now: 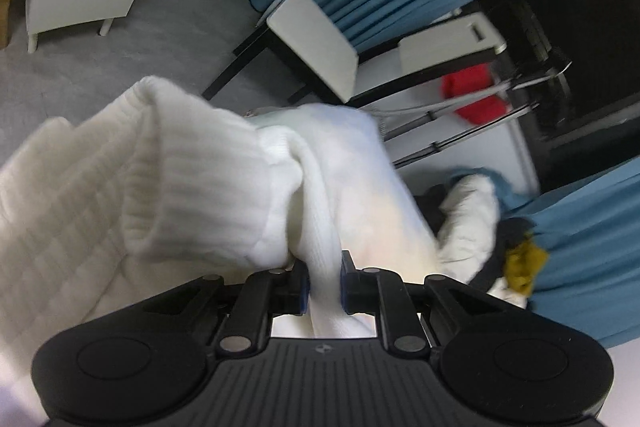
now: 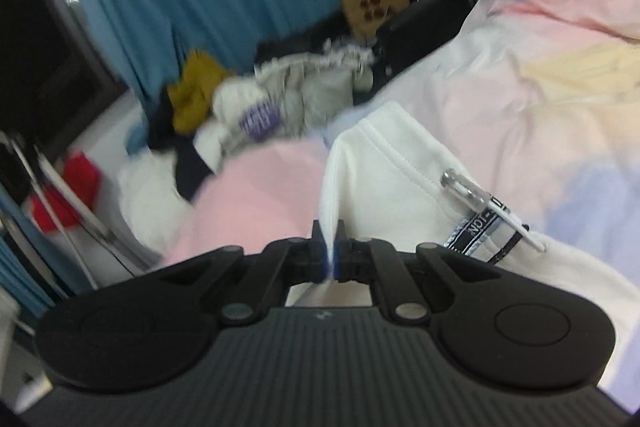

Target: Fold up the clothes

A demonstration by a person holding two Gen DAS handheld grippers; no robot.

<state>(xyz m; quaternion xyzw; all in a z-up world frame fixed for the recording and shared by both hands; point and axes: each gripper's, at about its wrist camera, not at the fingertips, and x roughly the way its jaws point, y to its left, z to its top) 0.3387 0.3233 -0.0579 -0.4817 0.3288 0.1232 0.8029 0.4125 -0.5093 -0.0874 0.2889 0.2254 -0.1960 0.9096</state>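
Both grippers have hold of one white sweatshirt (image 2: 400,187), which hangs lifted over the bed (image 2: 540,67). The left gripper (image 1: 324,283) has its jaws clamped on a thick bunch beside the ribbed cuff (image 1: 192,179); the right gripper (image 2: 329,251) pinches a thin edge, jaws almost together. I'd judge the folding barely begun: no crease is laid yet. Beyond the sweatshirt, at the bed's far end, one jumbled clothes pile (image 2: 260,107) waits, pieces too tangled to count.
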